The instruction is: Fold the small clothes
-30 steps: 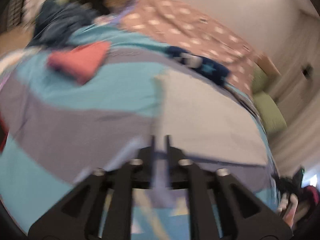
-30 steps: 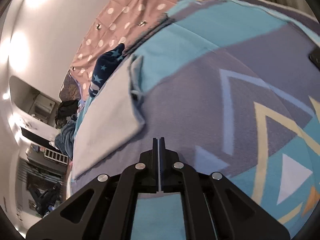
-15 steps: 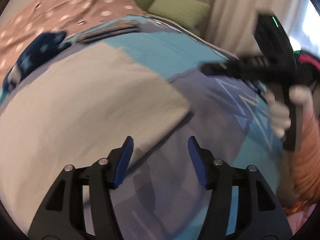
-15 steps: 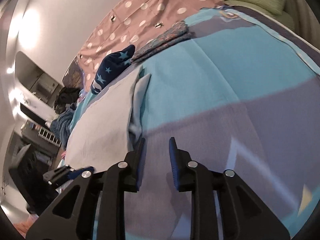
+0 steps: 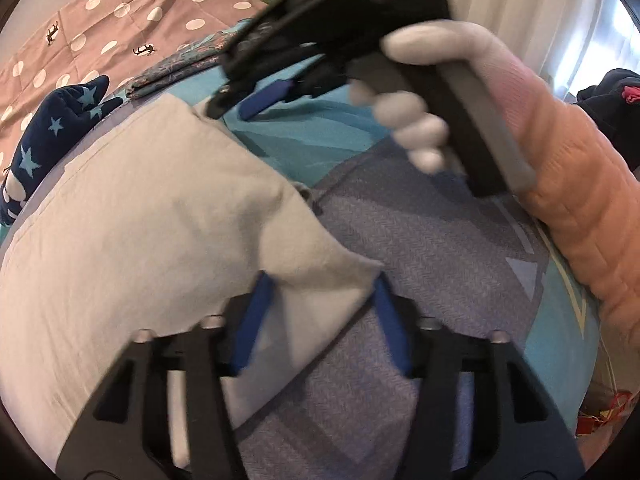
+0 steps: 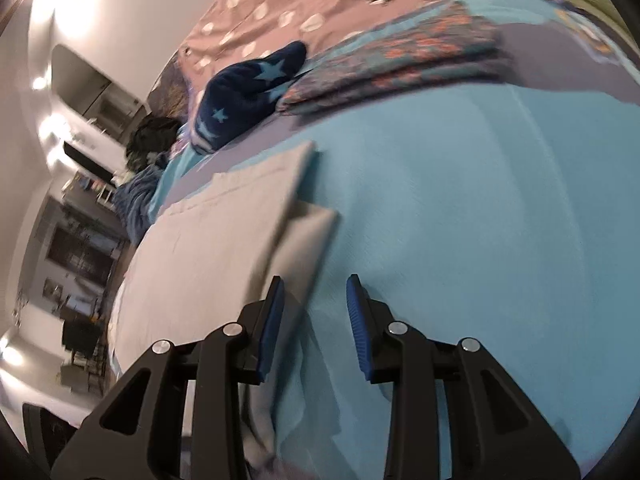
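A pale grey garment lies flat on the blue and purple bedspread. My left gripper points down at the garment's near right corner. Its jaws are closing, the corner bunches between the blue pads, and I see no firm pinch. In the left wrist view my right gripper hovers at the garment's far right corner, held by a white-gloved hand with an orange sleeve. In its own view the right gripper is opening over the garment's right edge. A folded-under flap lies just ahead of its left pad.
A navy star-print item and a folded floral cloth lie beyond the garment. Behind them is a pink dotted sheet. Dark clothes sit at the far right. Blue bedspread stretches to the right of the garment.
The left gripper swung across to the garment's near right corner and narrowed its jaws around it. The right gripper went from shut to open and moved toward the far corner.
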`<state>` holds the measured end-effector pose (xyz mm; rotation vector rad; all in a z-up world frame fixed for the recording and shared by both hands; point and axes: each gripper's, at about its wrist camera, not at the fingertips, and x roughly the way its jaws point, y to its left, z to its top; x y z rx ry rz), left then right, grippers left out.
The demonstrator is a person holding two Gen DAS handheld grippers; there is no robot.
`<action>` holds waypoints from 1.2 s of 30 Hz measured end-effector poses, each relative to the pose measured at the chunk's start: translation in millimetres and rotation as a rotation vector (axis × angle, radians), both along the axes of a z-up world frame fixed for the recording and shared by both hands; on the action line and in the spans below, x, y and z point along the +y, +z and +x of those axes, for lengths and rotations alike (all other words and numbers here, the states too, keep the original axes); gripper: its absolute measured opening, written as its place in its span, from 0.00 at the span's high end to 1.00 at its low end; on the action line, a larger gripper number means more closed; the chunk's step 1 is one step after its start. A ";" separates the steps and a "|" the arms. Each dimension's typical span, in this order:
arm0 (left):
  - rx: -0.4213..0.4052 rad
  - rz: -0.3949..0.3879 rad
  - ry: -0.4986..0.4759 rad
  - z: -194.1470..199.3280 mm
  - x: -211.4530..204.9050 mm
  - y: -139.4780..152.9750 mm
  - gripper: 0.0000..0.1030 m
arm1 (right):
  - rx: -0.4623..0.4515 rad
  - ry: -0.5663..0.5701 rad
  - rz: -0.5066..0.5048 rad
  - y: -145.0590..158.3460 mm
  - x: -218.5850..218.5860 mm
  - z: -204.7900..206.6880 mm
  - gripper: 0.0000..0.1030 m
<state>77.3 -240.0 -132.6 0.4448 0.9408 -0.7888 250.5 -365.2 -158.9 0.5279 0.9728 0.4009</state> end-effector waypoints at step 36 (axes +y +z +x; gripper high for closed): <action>-0.112 0.004 -0.086 -20.4 -13.7 3.3 0.48 | -0.040 0.047 -0.060 4.7 7.0 -129.5 0.83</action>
